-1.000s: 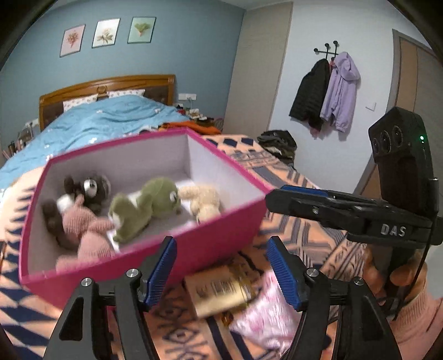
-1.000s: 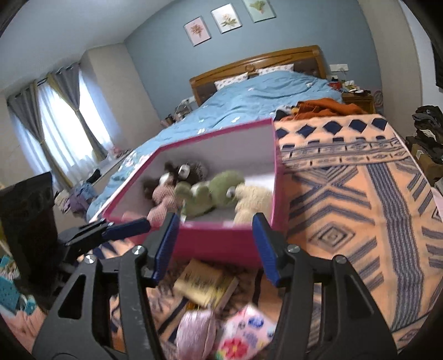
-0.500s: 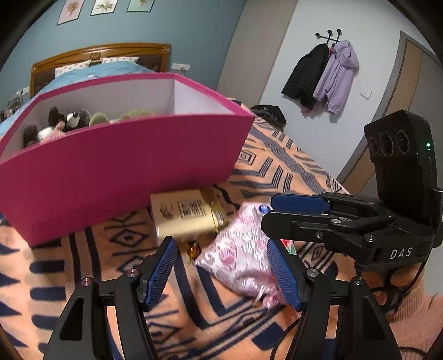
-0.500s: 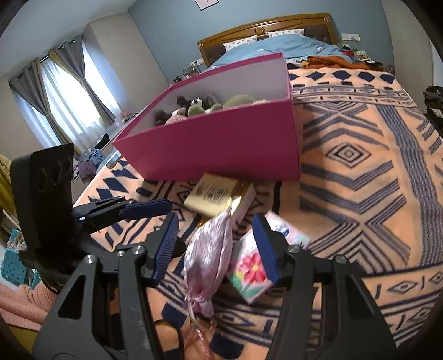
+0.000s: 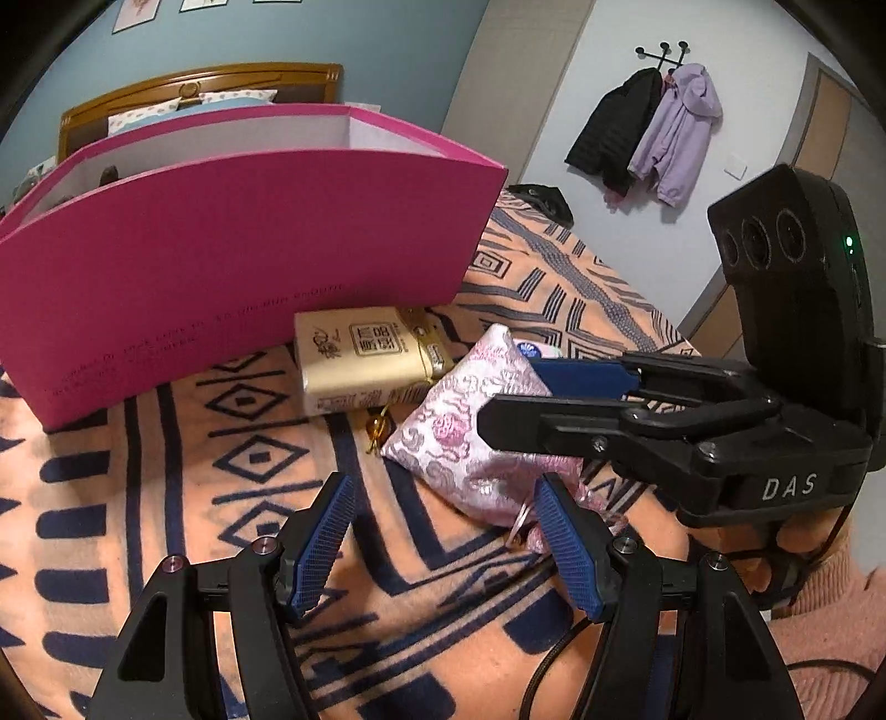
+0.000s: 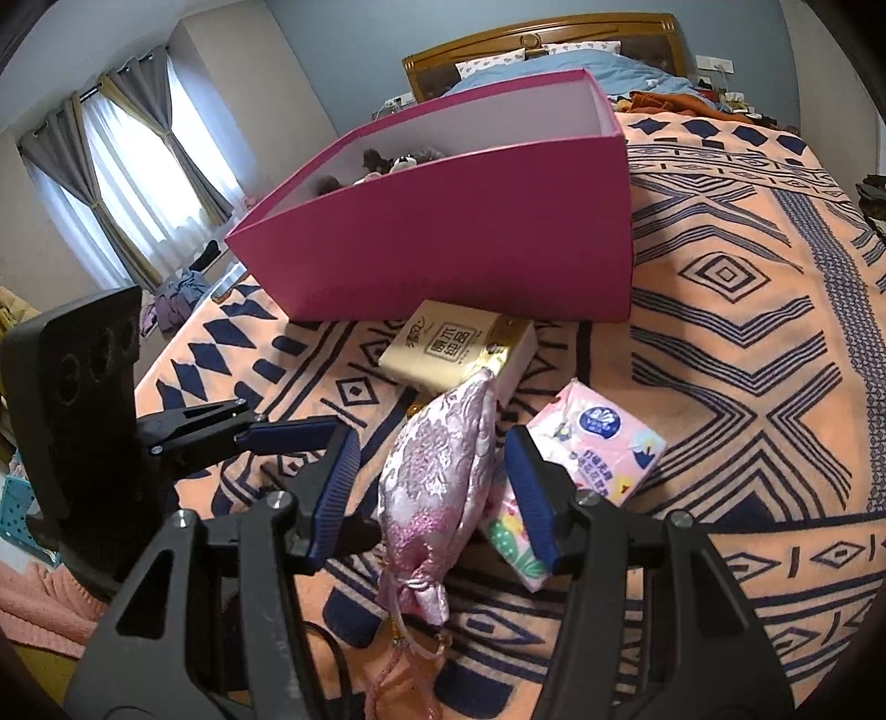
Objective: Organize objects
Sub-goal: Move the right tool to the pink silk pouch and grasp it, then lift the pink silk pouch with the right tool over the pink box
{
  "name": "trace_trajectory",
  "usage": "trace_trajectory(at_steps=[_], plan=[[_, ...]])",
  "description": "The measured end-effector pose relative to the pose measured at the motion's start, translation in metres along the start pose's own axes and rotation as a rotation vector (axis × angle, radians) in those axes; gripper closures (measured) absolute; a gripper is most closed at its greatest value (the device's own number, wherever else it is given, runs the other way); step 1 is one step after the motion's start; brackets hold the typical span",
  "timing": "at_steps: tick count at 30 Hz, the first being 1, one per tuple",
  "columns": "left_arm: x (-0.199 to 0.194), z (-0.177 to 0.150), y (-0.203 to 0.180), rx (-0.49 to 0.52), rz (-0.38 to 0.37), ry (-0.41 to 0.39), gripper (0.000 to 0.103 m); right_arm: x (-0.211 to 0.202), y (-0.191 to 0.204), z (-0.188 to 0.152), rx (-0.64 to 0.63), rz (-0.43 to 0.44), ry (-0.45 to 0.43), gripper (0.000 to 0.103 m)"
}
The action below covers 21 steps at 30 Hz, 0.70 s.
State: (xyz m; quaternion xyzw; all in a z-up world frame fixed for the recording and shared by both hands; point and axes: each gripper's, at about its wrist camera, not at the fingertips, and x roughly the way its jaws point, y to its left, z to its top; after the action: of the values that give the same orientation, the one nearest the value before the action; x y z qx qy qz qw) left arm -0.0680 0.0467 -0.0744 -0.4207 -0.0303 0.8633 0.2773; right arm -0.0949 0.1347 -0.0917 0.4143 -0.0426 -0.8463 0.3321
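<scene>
A pink brocade pouch [image 6: 443,471] lies on the patterned blanket, between the open jaws of my right gripper [image 6: 432,476]. A small gap shows on each side between the blue pads [image 6: 332,493] and the cloth. In the left wrist view the same pouch [image 5: 465,437] lies just ahead and right of my left gripper [image 5: 443,526], which is open over bare blanket with nothing between its fingers. A gold tissue pack [image 6: 443,349] rests against the magenta box [image 6: 470,232]. A pink tissue pack [image 6: 603,448] lies right of the pouch. Plush toys [image 6: 387,160] peek over the box rim.
The orange and navy blanket [image 6: 747,343] stretches open to the right of the box. The bed's wooden headboard [image 6: 542,39] stands behind. Coats [image 5: 648,127] hang on the far wall, curtains [image 6: 111,183] cover the window at left, and a person's pink sleeve [image 5: 830,626] shows at the right.
Both grippers have sunk towards the blanket, so the box is now seen from the side rather than from above. The pouch has come between the right gripper's jaws.
</scene>
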Motion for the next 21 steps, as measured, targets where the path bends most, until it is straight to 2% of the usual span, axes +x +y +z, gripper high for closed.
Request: trace_trajectory(at_steps=[3,6,9,10,15,21], plan=[[0.002,-0.001,0.001,-0.009,-0.010,0.009,0.034,0.007,0.003,0.000,-0.020,-0.020,0.023,0.054],[0.003,-0.001,0.002,-0.010,-0.014,0.012,0.034,0.009,0.005,0.000,-0.040,-0.032,0.030,0.055],[0.005,0.000,0.001,-0.012,-0.025,0.015,0.034,0.008,0.003,-0.001,-0.040,-0.034,0.036,0.070],[0.005,0.000,0.001,-0.011,-0.027,0.015,0.034,0.007,0.002,-0.002,-0.036,-0.032,0.034,0.072],[0.006,0.001,-0.001,-0.011,-0.044,0.018,0.034,0.002,-0.003,-0.001,0.000,0.011,0.025,0.079],[0.001,0.002,-0.001,-0.024,-0.114,0.011,0.034,-0.013,-0.004,0.005,0.037,0.082,-0.025,0.085]])
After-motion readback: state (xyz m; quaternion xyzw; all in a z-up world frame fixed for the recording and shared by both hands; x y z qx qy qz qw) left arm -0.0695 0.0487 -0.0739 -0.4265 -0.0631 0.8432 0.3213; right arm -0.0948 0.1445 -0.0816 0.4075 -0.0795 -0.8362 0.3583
